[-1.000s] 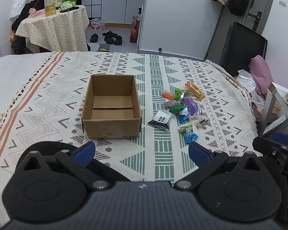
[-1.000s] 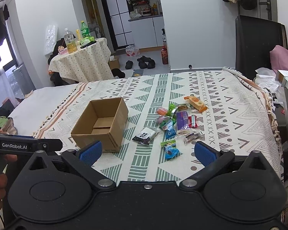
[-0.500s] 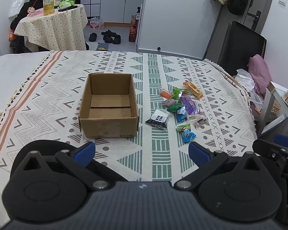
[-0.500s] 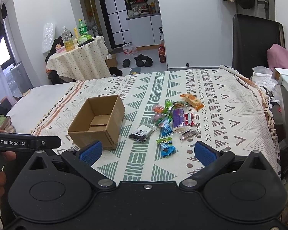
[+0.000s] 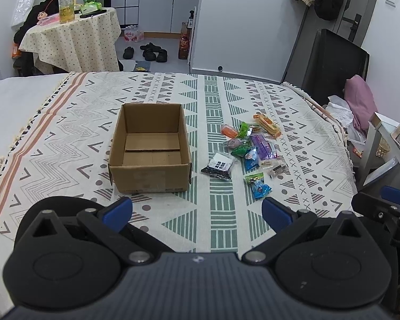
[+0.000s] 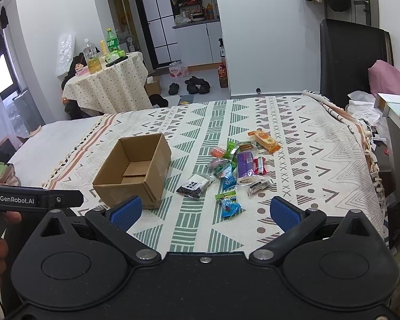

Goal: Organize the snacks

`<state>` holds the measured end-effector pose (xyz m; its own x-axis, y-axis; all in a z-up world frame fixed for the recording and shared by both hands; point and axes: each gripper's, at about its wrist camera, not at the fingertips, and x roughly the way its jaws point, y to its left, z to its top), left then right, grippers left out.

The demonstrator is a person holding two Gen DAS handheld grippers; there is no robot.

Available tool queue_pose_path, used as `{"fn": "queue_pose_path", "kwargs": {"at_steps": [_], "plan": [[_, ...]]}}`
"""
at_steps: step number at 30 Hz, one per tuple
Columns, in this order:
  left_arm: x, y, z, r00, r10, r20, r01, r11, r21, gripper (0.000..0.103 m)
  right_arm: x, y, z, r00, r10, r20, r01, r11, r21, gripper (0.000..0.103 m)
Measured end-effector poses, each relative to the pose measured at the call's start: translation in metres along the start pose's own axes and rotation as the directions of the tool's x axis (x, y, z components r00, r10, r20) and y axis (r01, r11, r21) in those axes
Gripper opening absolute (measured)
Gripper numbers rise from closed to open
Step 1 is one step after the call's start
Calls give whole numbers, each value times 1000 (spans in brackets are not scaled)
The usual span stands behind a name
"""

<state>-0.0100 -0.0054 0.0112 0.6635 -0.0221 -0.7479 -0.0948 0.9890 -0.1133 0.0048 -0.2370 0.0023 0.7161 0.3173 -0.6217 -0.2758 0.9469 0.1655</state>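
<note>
Two grippers hover at the near edge of a bed covered by a patterned blanket (image 5: 221, 93); both have their blue-padded jaws spread wide with nothing between them. An empty cardboard box (image 5: 150, 169) sits open-topped on the blanket, and a loose pile of snack packets (image 5: 250, 146) lies just to its right, none yet inside.

From the left gripper (image 5: 197, 210), the box is straight ahead and slightly left; the snacks lie ahead and to the right. From the right gripper (image 6: 204, 210), the pile (image 6: 237, 165) is almost dead ahead, with a blue-and-green packet (image 6: 228, 204) nearest its jaws, and the box (image 6: 132, 176) ahead to the left.

The right gripper looks the better placed to start, since the snacks sit on its side; the nearest packet lies flat with its long axis running roughly away from the gripper, so the jaws would likely close across its narrow width. A black-and-white packet (image 6: 194, 185) lies between pile and box; a purple packet (image 6: 244, 164) lies lengthwise further back.
</note>
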Motion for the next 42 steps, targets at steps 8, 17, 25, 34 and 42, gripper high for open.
{"fn": "queue_pose_path", "kwargs": {"at_steps": [8,17,25,34,42], "plan": [[1,-3,2,1000,-7,3,7,1000,8,103,0,-1,0,1000,-11,6,11,1000,9,103],[11,-9,6,1000,-17,-4,18,1000,16,103,4,-4,-1,1000,-14,7,14,1000,19,103],[26,-13,12,1000,-16,-22,17,1000,15,103,16,-14,0,1000,4,-9,-4,999,46,103],[52,-22,21,998,-25,-59,26,1000,14,103,37,-27,3,999,5,-36,-3,997,74,103],[82,-43,29,993,-45,-105,50,998,41,103,58,-41,3,998,-9,-64,14,996,92,103]]}}
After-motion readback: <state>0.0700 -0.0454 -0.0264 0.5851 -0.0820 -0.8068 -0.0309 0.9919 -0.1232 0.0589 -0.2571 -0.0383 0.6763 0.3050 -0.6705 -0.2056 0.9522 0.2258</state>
